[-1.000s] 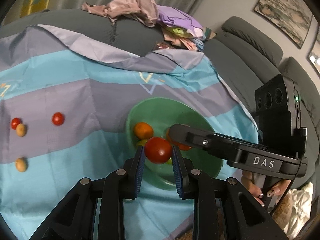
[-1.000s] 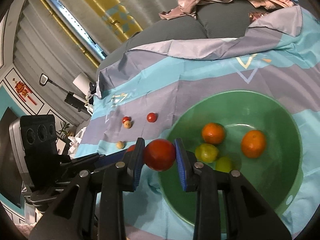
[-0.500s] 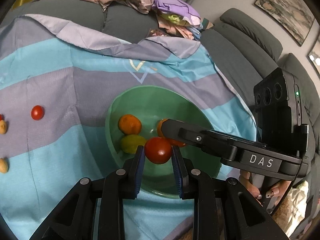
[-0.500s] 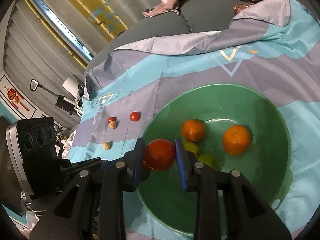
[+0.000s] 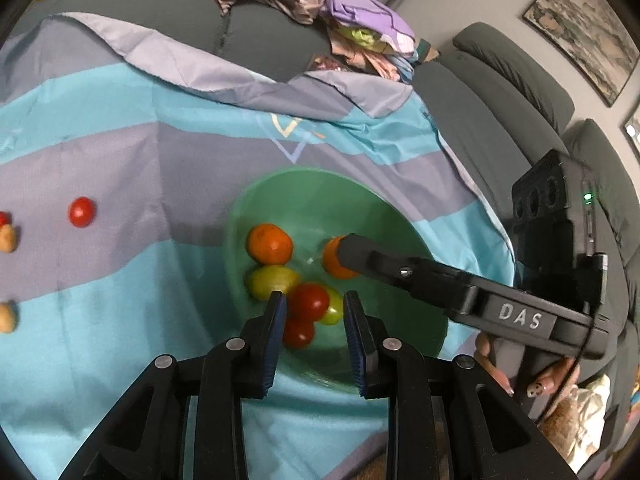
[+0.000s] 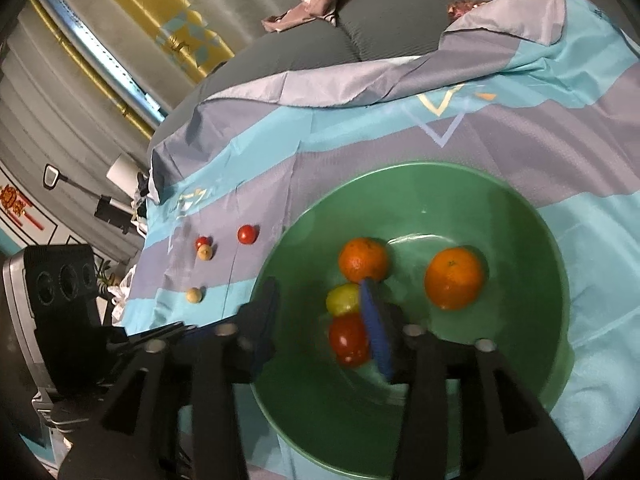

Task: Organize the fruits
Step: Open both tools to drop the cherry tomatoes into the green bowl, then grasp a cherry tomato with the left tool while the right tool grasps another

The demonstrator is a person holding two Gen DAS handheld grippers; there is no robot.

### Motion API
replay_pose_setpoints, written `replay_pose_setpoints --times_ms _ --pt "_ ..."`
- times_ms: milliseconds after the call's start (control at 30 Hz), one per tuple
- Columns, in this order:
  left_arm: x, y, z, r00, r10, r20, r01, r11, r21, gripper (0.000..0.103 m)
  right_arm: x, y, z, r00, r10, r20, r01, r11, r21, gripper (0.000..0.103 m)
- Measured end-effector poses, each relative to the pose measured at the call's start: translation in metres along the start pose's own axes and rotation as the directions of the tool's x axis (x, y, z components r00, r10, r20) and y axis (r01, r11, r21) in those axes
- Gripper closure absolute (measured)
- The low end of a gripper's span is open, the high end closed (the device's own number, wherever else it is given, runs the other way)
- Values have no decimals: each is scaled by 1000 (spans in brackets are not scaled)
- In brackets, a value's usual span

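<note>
**6 fruits at the bowl, 4 left on the cloth**

The green bowl [image 6: 532, 216] holds 2 oranges [image 6: 454, 278], 2 yellow-green fruits [image 5: 272, 281] and a red tomato [image 5: 298, 334] lying on its floor.

A second red tomato [image 5: 309, 302] sits between the fingers of the left gripper [image 5: 311, 299], over the bowl. Those fingers have just been opening. A gap shows on the tomato's right side, so it is let go rather than clamped.

The fingers of the right gripper [image 6: 319, 286] have also just been opening. They stand wide apart above the bowl, holding nothing.

4 small fruits lie on the striped cloth [image 6: 360, 152], well apart from the bowl: 2 cherry tomatoes [image 6: 246, 234] and 2 tan fruits [image 6: 194, 295].

I judge the task a little past halfway, with those 4 left to fetch.
</note>
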State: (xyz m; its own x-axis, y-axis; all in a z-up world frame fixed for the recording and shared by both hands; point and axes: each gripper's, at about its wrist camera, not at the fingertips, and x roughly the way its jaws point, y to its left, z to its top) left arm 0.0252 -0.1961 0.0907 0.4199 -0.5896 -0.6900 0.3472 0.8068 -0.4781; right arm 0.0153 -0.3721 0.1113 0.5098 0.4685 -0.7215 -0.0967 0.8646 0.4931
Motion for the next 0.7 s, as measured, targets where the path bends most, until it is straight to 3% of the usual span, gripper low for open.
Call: replay_pose_setpoints --times_ms 167,300,433,567,700 --pt "-43 36 5 998 42 46 -39 997 -73 65 -1 18 0 999 -44 29 45 998 -34 39" --pt "-84 83 14 988 137 78 -121 977 -176 65 9 41 7 1000 -23 20 24 999 -39 39" --pt "-128 136 22 957 273 102 -240 938 -251 65 30 73 19 1000 -15 -17 13 997 -72 39" --pt "-142 185 26 939 329 99 -277 894 -351 65 58 108 32 998 6 -62 -12 996 -92 40" --pt "-129 218 29 946 316 72 -260 872 -415 65 102 137 42 987 55 -150 -69 994 -89 45"
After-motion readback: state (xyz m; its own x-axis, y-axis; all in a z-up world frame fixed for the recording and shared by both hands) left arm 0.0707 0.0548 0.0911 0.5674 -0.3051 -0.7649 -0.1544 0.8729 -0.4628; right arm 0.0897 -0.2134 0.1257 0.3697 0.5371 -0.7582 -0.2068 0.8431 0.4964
